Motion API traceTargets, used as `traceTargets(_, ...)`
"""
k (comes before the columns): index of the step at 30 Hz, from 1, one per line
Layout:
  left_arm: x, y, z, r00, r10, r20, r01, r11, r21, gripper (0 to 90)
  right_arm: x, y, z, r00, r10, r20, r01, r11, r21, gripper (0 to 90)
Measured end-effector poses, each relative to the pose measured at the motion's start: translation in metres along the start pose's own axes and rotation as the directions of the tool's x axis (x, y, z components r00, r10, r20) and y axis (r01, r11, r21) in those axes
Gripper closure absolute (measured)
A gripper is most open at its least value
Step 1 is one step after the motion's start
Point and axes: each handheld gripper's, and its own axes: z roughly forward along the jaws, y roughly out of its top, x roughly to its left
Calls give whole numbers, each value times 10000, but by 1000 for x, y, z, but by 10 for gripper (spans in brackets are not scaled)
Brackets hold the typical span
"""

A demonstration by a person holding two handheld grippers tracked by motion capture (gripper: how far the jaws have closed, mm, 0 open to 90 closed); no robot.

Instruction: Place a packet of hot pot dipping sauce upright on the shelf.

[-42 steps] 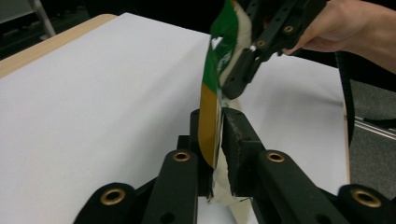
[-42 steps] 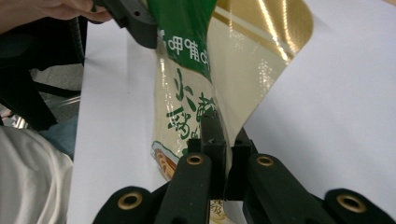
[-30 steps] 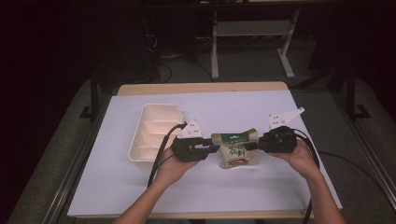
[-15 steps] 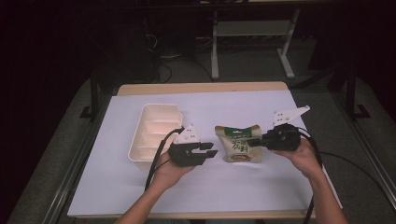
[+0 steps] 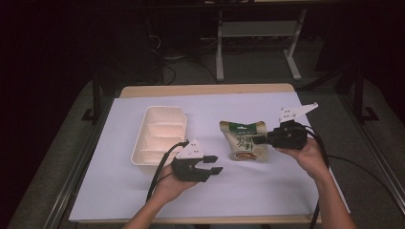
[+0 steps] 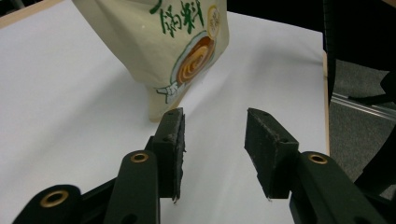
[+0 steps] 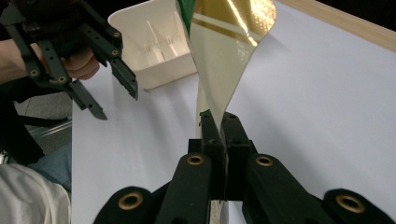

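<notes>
Pouch [image 5: 245,141] with green characters, snail picture

Pouch [image 6: 173,46] top cut off; its print too small to read

The pouch [image 5: 244,141] is cream with a green band across its top, green characters and an orange-brown spiral picture below; its other face [image 7: 229,42] is shiny gold. The tray [image 5: 160,136] near the worktop's left edge is plain white. Both tongs [image 5: 215,164] [image 5: 258,140] are black with pale grey plates. The worktop [image 5: 267,191] is white with a light wood far edge.
</notes>
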Motion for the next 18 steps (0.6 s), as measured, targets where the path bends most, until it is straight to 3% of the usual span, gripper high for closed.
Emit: traceTargets(18, -8, -14, -8, 9994, 359, -29, -359, 9994, 29, 479, -4, 19, 3, 9990, 386, 239, -381, 9990, -212, 900)
